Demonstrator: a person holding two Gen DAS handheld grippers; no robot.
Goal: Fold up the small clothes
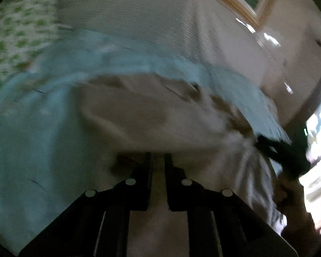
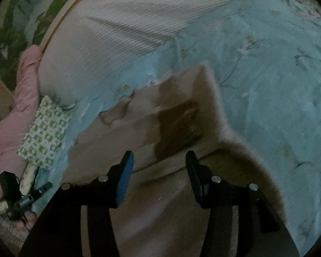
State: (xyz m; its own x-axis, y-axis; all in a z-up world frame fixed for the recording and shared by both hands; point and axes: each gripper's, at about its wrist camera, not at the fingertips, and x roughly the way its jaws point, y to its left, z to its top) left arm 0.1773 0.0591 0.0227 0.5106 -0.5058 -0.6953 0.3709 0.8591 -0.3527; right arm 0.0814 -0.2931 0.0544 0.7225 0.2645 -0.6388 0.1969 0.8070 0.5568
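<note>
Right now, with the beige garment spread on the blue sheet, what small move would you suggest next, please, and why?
Probably close the right gripper on the beige garment: its fingers stand apart over the cloth, gripping nothing, while the left gripper appears nearly closed on the fabric. The garment lies crumpled on the blue sheet, so both ends likely need holding before folding.

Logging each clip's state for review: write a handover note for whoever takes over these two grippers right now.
Left gripper: nearly shut on an edge of the beige garment.
Right gripper: open, over the garment's near part, gripping nothing.
Garment lies on the blue bedsheet, partly doubled over, edges uneven.
A green-patterned cloth lies beside the white pillow.
Done: first fold seems started.
Left: square up edges, finish folding; the view is blurred.
</note>
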